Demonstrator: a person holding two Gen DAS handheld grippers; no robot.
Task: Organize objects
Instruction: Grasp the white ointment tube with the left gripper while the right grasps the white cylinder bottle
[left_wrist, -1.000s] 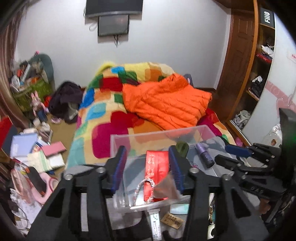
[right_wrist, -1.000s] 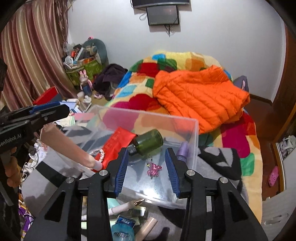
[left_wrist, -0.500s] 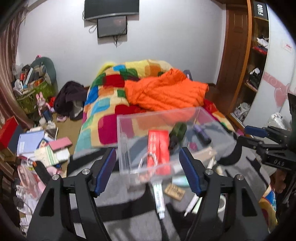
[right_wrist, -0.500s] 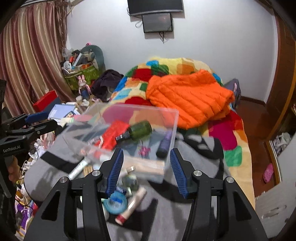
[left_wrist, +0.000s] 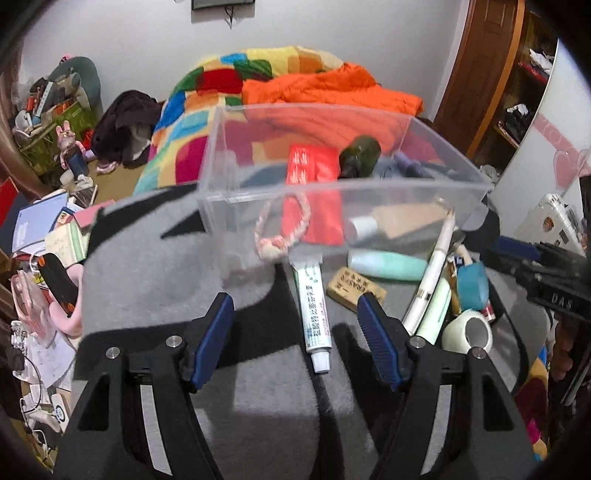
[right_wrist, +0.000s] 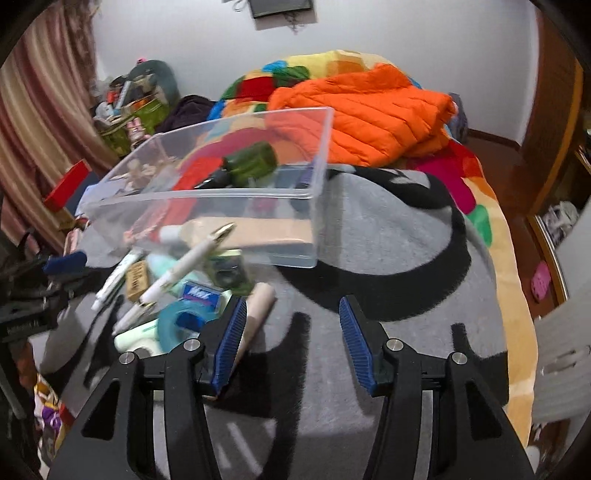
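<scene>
Both tongs stood open and empty: the left gripper (left_wrist: 295, 334), whose jaws had just eased narrower, and the right gripper (right_wrist: 291, 339) had dropped from the clear bin (left_wrist: 343, 184) toward the clutter, so another pick seemed due. A white tube (left_wrist: 313, 314) lay at the left's twelve o'clock, between its jaws; a beige tube (right_wrist: 258, 314) sat at the right's ten o'clock.

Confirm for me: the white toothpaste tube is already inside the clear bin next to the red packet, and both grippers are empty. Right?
Not quite. The white toothpaste tube lies outside the clear bin, on the grey blanket in front of it, as the left wrist view shows. The red packet is in the bin, and the left gripper and right gripper are both empty.
</scene>
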